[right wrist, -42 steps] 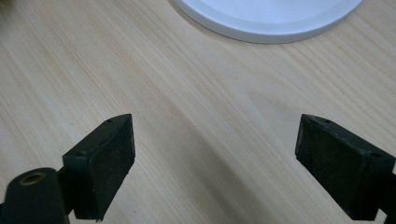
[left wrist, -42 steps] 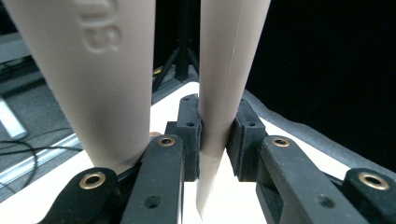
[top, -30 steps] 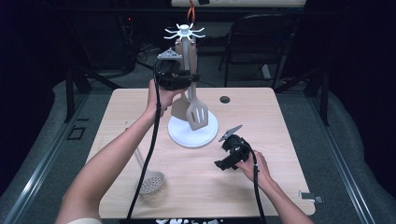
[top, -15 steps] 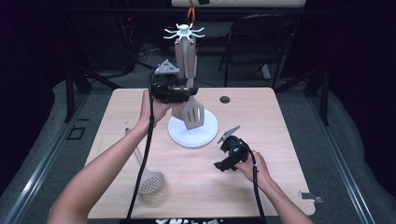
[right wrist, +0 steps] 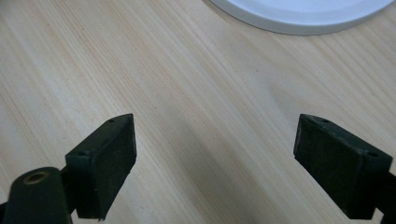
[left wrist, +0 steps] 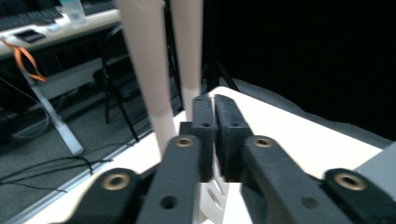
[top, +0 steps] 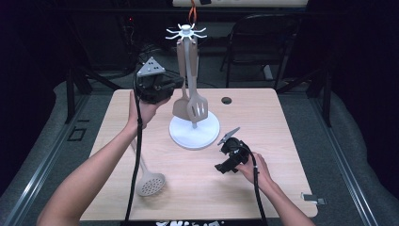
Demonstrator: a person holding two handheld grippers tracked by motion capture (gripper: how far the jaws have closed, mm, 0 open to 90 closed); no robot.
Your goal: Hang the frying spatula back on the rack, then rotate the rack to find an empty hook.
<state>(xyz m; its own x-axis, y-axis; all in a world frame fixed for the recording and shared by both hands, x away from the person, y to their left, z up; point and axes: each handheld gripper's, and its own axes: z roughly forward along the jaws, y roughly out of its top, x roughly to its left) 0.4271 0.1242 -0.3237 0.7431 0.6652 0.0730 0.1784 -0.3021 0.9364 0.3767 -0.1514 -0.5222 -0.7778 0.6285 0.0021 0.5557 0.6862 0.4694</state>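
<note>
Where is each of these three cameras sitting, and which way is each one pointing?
High view: fixed above the person's side, looking forward and down at the table; both forearms enter from the bottom, holding the left gripper and right gripper.
Left gripper view: rides the left gripper, looking along its closed fingers at the hanging utensil handles.
Right gripper view: rides the right gripper, looking down at bare wood between its spread fingers.
Shared: the white stand base shows in the high and right gripper views.
</note>
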